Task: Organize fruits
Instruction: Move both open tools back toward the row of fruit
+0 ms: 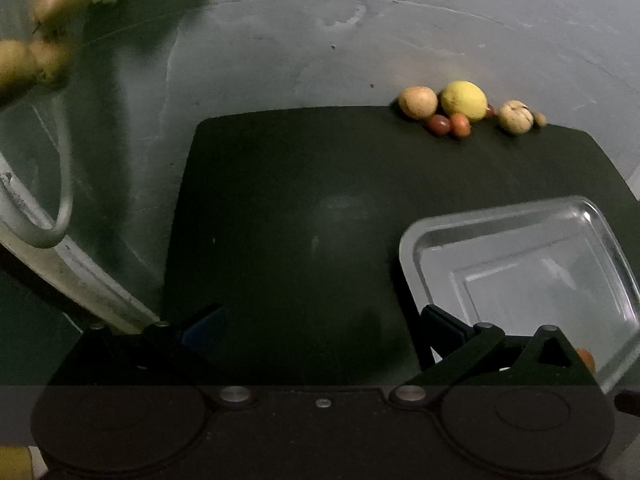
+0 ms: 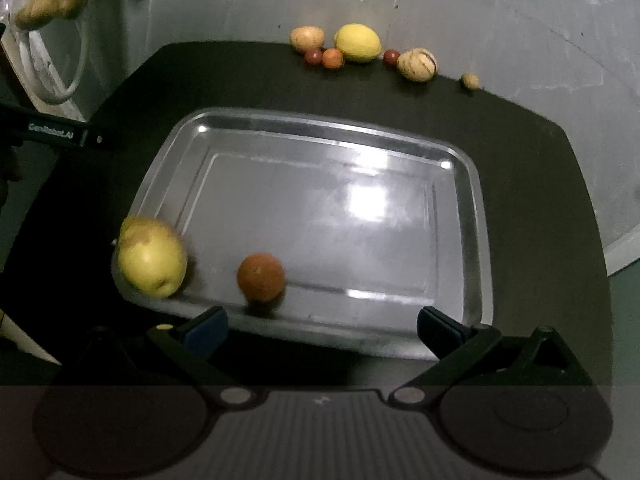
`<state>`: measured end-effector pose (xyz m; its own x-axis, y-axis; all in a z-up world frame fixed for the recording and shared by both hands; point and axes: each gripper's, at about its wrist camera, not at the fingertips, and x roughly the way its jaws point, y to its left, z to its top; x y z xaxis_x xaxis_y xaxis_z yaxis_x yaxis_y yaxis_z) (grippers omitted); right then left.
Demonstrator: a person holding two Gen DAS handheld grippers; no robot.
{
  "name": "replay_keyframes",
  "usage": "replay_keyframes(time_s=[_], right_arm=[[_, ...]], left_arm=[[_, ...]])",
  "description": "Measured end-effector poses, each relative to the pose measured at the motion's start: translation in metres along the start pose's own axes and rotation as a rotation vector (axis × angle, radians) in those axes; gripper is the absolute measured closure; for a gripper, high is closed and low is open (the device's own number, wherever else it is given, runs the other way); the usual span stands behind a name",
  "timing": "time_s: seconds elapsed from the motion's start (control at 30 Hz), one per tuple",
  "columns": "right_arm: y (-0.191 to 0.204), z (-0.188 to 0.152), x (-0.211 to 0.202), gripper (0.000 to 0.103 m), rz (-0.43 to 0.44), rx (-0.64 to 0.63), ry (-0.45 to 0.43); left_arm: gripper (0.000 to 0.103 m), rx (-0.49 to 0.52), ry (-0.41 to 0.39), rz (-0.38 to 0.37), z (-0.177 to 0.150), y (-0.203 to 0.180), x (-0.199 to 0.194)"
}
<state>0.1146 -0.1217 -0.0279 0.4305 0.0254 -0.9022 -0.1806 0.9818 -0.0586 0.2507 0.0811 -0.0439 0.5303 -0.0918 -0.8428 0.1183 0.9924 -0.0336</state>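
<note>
Fruit lies in two places on the dark table (image 2: 540,184). In the metal tray (image 2: 476,208) a yellow-green pear (image 2: 152,258) rests against the near left corner, and a round brown fruit (image 2: 261,277) sits a little to its right, close to the near rim; both look blurred. The rest of the tray floor is bare and shiny.

Along the far edge of the table a row of loose fruit remains: a tan round fruit (image 2: 307,38) at the left, a lemon (image 2: 357,43) beside it, three small reddish fruits (image 2: 333,58) tucked in front of and beside these, then a pale cracked fruit (image 2: 417,65), and a small tan one (image 2: 469,80) farthest right.

The right gripper (image 2: 322,324) hangs over the near rim of the tray, its fingers spread wide with nothing between them. The left gripper (image 1: 322,326) is over bare table to the left of the tray, also spread and empty; its right finger (image 1: 444,326) overlaps the tray's near left corner in the left wrist view.

A blurred yellowish bunch (image 1: 44,28) shows at the far left, off the table.
</note>
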Motion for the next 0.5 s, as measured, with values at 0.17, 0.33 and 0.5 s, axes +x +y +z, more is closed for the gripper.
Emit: replay_keyframes(time_s=[0.17, 0.33, 0.5], right_arm=[[-0.012, 0.019, 0.005, 0.000, 0.021, -0.025, -0.041], [-0.027, 0.041, 0.016, 0.000, 0.027, -0.048, -0.082], [-0.043, 0.066, 0.029, 0.000, 0.039, -0.060, -0.129]], left_arm=[[0.001, -0.014, -0.010, 0.023, 0.014, -0.008, 0.010], [0.001, -0.024, -0.030, 0.042, 0.034, -0.018, 0.018], [0.001, -0.033, -0.046, 0.051, 0.053, -0.029, 0.028]])
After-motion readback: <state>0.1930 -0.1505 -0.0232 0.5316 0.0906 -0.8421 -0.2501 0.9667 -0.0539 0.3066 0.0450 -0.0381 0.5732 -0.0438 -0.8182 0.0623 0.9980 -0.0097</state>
